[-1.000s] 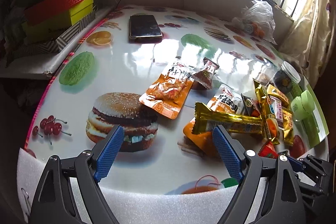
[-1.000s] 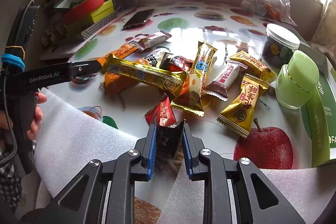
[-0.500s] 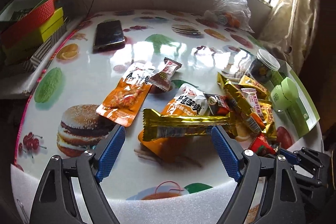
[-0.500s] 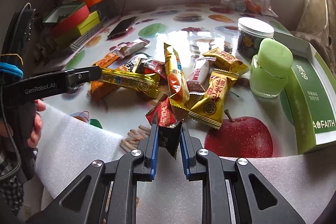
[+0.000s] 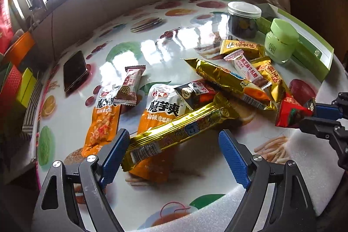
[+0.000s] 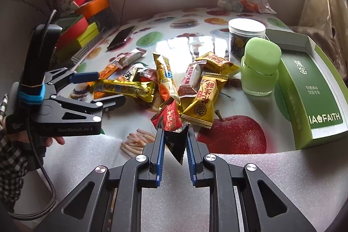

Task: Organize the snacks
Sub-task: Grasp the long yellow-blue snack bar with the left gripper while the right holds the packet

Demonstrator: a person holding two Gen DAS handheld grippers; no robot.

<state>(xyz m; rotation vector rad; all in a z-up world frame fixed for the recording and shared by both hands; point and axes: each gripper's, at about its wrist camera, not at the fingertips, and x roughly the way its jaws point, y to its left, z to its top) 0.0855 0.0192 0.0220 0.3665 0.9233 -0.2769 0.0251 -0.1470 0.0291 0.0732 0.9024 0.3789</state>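
The right gripper (image 6: pixel 174 140) is clamped on the crimped end of a light, crinkly red packet (image 6: pixel 170 117), best held by that seam, while beyond it the left gripper (image 5: pixel 171 145) stands apart astride a slippery gold bar (image 5: pixel 180 127) on the table (image 5: pixel 178 42).

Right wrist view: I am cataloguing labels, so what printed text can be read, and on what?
"IA FAITH", with a flower sign between: green box.
"GenRobot.AI": left hand-held gripper.
Chinese characters on the gold packets, red packet and box top: too small or blurred to read reliably.
White-lidded jar: label unreadable.
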